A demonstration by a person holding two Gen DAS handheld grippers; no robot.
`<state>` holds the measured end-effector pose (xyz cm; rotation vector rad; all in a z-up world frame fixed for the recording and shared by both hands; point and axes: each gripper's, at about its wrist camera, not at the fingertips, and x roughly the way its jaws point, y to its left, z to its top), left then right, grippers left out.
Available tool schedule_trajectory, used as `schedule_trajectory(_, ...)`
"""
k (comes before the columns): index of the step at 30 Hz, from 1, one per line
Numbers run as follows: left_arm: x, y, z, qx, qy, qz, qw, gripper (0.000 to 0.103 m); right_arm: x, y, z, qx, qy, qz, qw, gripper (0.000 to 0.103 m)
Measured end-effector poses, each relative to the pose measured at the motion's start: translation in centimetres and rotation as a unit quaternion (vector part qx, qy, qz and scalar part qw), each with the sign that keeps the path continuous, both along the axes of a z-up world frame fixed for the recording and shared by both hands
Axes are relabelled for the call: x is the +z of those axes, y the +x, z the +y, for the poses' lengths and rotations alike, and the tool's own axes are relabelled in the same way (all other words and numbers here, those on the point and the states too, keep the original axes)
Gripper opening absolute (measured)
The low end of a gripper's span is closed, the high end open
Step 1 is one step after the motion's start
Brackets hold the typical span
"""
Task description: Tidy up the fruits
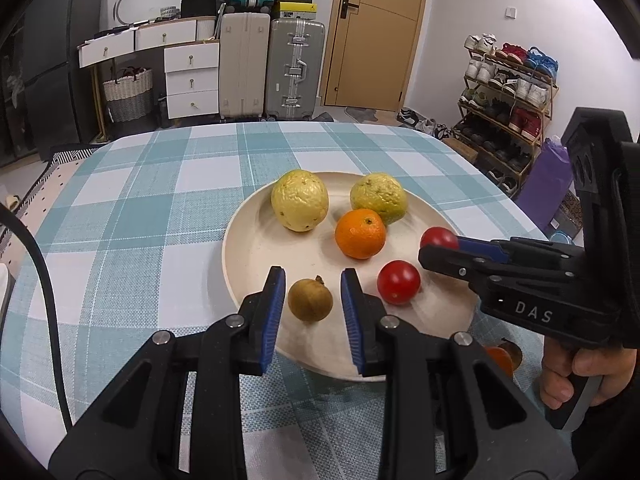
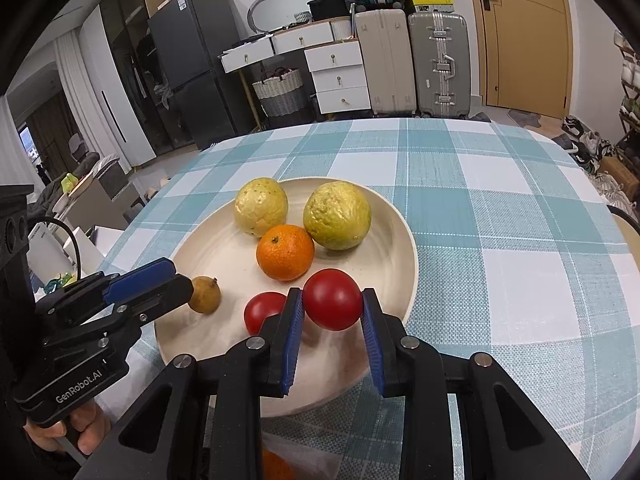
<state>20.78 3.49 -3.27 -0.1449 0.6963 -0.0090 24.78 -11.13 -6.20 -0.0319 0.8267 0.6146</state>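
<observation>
Left gripper [image 1: 312, 276] clenched on small brown fruit [image 1: 310, 300], which sits between the blue pads [image 1: 276, 312] at the near rim of the plate [image 1: 256, 248]. Can't tell if it's lifted or resting on the plate.

Right gripper [image 2: 332, 292] clenched on held tomato [image 2: 332, 300], with a pad touching each side of it. It is at the near right part of the plate.

A hand [image 1: 580, 372] grips the right tool's handle at the lower right of the left wrist view. The other hand [image 2: 76, 436] is on the left tool, at the lower left of the right wrist view.

One stray orange fruit [image 1: 500, 358] lies off the plate on the near side. It's mostly hidden behind the gripper bodies.

Second tomato [image 1: 398, 282] lies loose on the plate between the two gripped fruits. It's just beside the held tomato and partly behind the right gripper's left finger in the right wrist view.

Mandarin [image 1: 360, 234] is mid-plate, just behind the tomatoes.

Two yellow-green guavas sit at the far side of the plate: left guava [image 1: 300, 206] and right guava [image 1: 379, 198]. The right one touches the mandarin.

Plate is cream and shallow, on a teal-and-white checked tablecloth [image 1: 160, 200].

Past the table: white drawers [image 1: 192, 80], two upright suitcases [image 1: 272, 68], a wooden door [image 1: 376, 32], and a shoe rack [image 1: 508, 96] on the right.
</observation>
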Motion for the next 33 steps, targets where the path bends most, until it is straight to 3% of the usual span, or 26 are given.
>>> schedule_trajectory(8, 0.3, -0.5, -0.1, 0.008, 0.011, -0.011, 0.9999, 0.029, 1.2, -0.8, -1.3, -0.012, 0.011, -0.017, 1.0, 0.037)
schedule_trajectory(11, 0.5, -0.9, -0.2, 0.008, 0.014, -0.015, 0.9998, 0.049, 1.6, -1.6, -2.3, -0.017, 0.013, -0.023, 1.0, 0.047)
schedule_trajectory(13, 0.9, -1.5, -0.3, 0.009, 0.017, -0.027, 0.9995, 0.07, 1.7, -2.1, -3.1, -0.019, 0.014, -0.025, 0.999, 0.051)
schedule_trajectory(15, 1.4, -2.3, -0.4, 0.01, 0.021, -0.04, 0.999, 0.084, 1.8, -2.8, -3.9, -0.02, 0.01, -0.024, 0.999, 0.056)
schedule_trajectory(17, 1.8, -3.1, -0.6, 0.009, 0.02, -0.047, 0.9987, 0.085, 1.8, -3.5, -4.6, -0.019, 0.013, -0.025, 0.999, 0.079)
schedule_trajectory(18, 1.9, -3.4, -0.6, 0.005, 0.018, -0.048, 0.9987, 0.088, 1.7, -3.7, -4.9, -0.02, 0.015, -0.025, 0.999, 0.084)
schedule_trajectory(21, 2.0, -4.4, -1.0, 0.005, 0.024, -0.047, 0.9986, 0.1, 1.8, -4.3, -5.4, -0.014, 0.016, -0.022, 1.0, 0.089)
schedule_trajectory(25, 2.5, -5.8, -1.6, 0.003, 0.02, -0.051, 0.9985, 0.102, 1.8, -5.3, -5.5, -0.013, -0.005, -0.032, 0.999, 0.102)
schedule_trajectory(33, 2.2, -8.1, -3.2, 0.003, 0.03, -0.041, 0.9987, 0.102, 1.9, -7.3, -6.1, 0.002, -0.006, -0.046, 0.999, 0.103)
